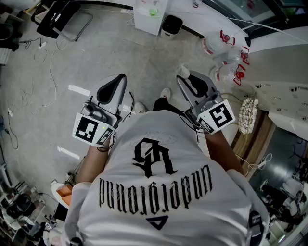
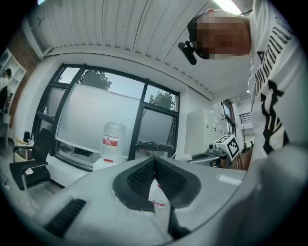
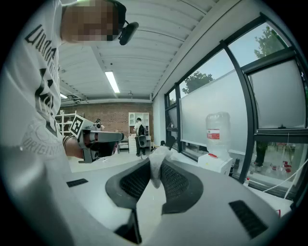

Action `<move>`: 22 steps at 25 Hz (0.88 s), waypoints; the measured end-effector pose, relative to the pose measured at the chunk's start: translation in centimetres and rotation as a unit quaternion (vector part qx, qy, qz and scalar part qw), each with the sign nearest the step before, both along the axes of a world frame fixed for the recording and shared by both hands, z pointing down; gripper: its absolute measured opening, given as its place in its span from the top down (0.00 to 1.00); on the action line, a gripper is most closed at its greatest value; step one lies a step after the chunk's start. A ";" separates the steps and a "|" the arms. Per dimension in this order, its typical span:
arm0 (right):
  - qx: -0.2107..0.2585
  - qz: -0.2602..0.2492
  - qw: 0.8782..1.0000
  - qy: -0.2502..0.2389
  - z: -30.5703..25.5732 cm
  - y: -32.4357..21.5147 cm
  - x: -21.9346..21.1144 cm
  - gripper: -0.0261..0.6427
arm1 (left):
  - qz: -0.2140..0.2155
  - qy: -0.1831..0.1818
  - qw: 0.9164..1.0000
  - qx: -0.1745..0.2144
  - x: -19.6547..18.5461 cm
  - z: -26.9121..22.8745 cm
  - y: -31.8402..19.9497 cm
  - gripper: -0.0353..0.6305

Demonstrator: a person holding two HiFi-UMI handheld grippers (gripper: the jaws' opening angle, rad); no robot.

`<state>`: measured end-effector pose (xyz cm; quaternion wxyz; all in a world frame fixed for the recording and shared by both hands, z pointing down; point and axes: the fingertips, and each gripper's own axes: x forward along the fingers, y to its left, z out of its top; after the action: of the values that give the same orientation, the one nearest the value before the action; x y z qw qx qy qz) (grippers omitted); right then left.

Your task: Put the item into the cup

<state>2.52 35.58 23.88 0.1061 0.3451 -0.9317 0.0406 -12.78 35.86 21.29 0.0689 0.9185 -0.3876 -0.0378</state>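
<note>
"Underground" in blackletter across white shirt [image 1: 159, 144], jug label [image 2: 110, 141] illegible

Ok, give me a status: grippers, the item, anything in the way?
Left gripper shut, empty. Right gripper shut on white crumpled item. Cup not in any view. Nothing close in front of either gripper.

I hold both claws out before my white shirt [image 1: 159, 192] with its black print, above the grey floor [image 1: 144, 53]. My left claw [image 1: 120, 78] has its jaws together. My right claw [image 1: 184, 75] pinches a white wad [image 1: 182, 70] at its tip. My shoes [image 1: 166, 92] show between the two claws. Clear water bottles [image 1: 222, 53] with red handles lie by the floor's right edge, and a white cabinet [image 1: 151, 14] stands at its far edge.
</note>
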 end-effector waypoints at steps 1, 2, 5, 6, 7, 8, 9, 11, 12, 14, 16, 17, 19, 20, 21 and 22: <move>0.000 -0.001 1.000 -0.001 0.0 -0.2 0.1 0.85 | -0.001 0.000 1.000 -0.001 0.1 0.1 -0.2 0.92; -0.001 -0.001 1.000 -0.001 0.0 -0.4 0.2 0.85 | -0.001 0.000 1.000 -0.003 0.3 0.1 -0.3 0.93; -0.004 -0.001 1.000 -0.003 0.2 -1.2 1.0 0.85 | -0.002 -0.001 1.000 -0.006 1.0 0.3 -1.1 0.92; -0.006 0.000 1.000 -0.004 0.3 -1.5 1.4 0.85 | -0.003 -0.002 1.000 -0.007 1.2 0.4 -1.4 0.92; -0.007 0.000 1.000 -0.004 0.4 -1.8 1.8 0.85 | -0.003 -0.003 1.000 -0.008 1.5 0.5 -1.7 0.93; -0.009 0.001 1.000 -0.004 0.5 -2.2 2.2 0.85 | -0.004 -0.005 1.000 -0.009 1.8 0.6 -2.0 0.93; -0.009 0.001 1.000 -0.005 0.6 -2.5 2.7 0.85 | -0.005 -0.007 1.000 -0.009 2.1 0.6 -2.3 0.92; -0.007 0.003 1.000 -0.008 0.6 -3.3 3.7 0.85 | -0.008 -0.011 1.000 -0.009 3.0 0.6 -3.0 0.92; -0.006 0.004 1.000 -0.012 0.6 -3.9 4.3 0.85 | -0.009 -0.013 1.000 -0.010 3.5 0.6 -3.5 0.92; -0.004 0.003 1.000 -0.019 0.4 -5.0 5.4 0.85 | -0.013 -0.015 1.000 -0.010 4.5 0.5 -4.5 0.92; -0.001 -0.002 1.000 -0.019 0.3 -6.1 6.4 0.85 | -0.019 -0.017 1.000 -0.010 5.3 0.3 -5.6 0.92; 0.001 -0.005 1.000 -0.018 0.2 -6.7 6.9 0.85 | -0.024 -0.017 1.000 -0.010 5.5 0.2 -6.2 0.93; 0.002 -0.011 1.000 -0.018 0.1 -7.9 8.0 0.85 | -0.038 -0.019 0.999 -0.012 6.0 0.1 -7.5 0.92; 0.002 -0.014 1.000 -0.019 0.1 -8.5 8.7 0.85 | -0.045 -0.020 0.999 -0.013 6.3 0.1 -8.2 0.92; 0.001 -0.018 1.000 -0.021 0.2 -9.1 9.4 0.85 | -0.051 -0.020 0.998 -0.015 6.6 0.1 -8.8 0.92; 0.000 -0.021 1.000 -0.024 0.2 -9.6 10.1 0.85 | -0.057 -0.021 0.998 -0.016 7.0 0.0 -9.4 0.93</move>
<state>12.62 25.98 24.08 0.0848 0.3246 -0.9409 0.0463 -5.77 26.44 21.33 0.0733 0.8945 -0.4407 -0.0165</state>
